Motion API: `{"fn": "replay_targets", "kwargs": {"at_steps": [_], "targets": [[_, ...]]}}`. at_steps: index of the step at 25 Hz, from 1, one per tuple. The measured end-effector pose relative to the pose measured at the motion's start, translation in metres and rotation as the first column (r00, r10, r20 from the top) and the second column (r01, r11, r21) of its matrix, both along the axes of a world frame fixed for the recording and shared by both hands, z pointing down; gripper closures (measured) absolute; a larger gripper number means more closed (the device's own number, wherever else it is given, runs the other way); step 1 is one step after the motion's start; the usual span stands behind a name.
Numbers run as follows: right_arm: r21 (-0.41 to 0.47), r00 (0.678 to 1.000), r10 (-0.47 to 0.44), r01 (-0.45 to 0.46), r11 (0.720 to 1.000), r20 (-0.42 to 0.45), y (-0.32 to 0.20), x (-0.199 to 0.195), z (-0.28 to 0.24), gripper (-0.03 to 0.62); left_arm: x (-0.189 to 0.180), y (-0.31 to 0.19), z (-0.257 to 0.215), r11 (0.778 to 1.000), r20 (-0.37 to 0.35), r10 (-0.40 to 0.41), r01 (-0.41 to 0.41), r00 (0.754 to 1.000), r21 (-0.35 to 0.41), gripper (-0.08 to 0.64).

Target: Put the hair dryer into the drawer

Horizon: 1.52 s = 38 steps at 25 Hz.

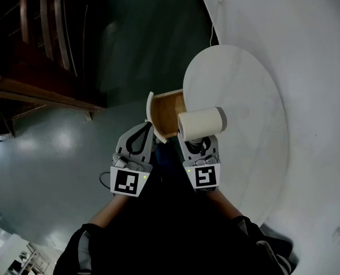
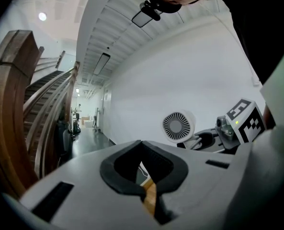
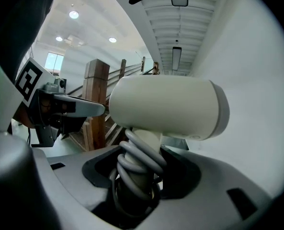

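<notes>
While the right gripper (image 1: 199, 138) is clamped around the hair dryer (image 1: 201, 122) by its cord-wrapped handle, the cream barrel sits sideways right over the near edge of the open drawer (image 1: 170, 105), not inside it yet. Drawer's sticking out from under the round white table (image 1: 238, 79) with its wooden inside showing. Left gripper (image 1: 148, 128) has its jaws pretty much together with nothing held, tips right by the drawer's white front, can't tell if they touch it
</notes>
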State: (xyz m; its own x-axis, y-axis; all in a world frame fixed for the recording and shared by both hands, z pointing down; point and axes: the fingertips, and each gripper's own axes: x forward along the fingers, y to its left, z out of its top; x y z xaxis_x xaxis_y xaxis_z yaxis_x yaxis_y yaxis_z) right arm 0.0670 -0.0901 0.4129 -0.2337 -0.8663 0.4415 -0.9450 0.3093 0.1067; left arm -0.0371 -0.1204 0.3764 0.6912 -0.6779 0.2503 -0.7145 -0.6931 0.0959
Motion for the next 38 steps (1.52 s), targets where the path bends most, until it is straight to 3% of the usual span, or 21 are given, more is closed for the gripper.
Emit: {"fn": "replay_targets", "kwargs": {"at_steps": [16,20,38], "targets": [[-0.124,0.987,-0.158,0.159,0.980,0.020,-0.033,-0.019,0.088,0.350,0.007,-0.027,0.049,0.995,0.031,-0.059,0.061,0.998,-0.085,0.554],[-0.107,0.977,-0.215,0.214,0.971,-0.007,-0.038,-0.024,0.113,0.350,0.005,-0.028,0.061,0.991,0.045,-0.072,0.077,0.996,-0.105,0.554],[-0.320,0.950,-0.311,0.287,0.903,-0.024,-0.027,-0.041,0.224,0.350,0.007,-0.025,0.123,0.978,0.092,-0.059,0.076,0.994,-0.193,0.554]]}}
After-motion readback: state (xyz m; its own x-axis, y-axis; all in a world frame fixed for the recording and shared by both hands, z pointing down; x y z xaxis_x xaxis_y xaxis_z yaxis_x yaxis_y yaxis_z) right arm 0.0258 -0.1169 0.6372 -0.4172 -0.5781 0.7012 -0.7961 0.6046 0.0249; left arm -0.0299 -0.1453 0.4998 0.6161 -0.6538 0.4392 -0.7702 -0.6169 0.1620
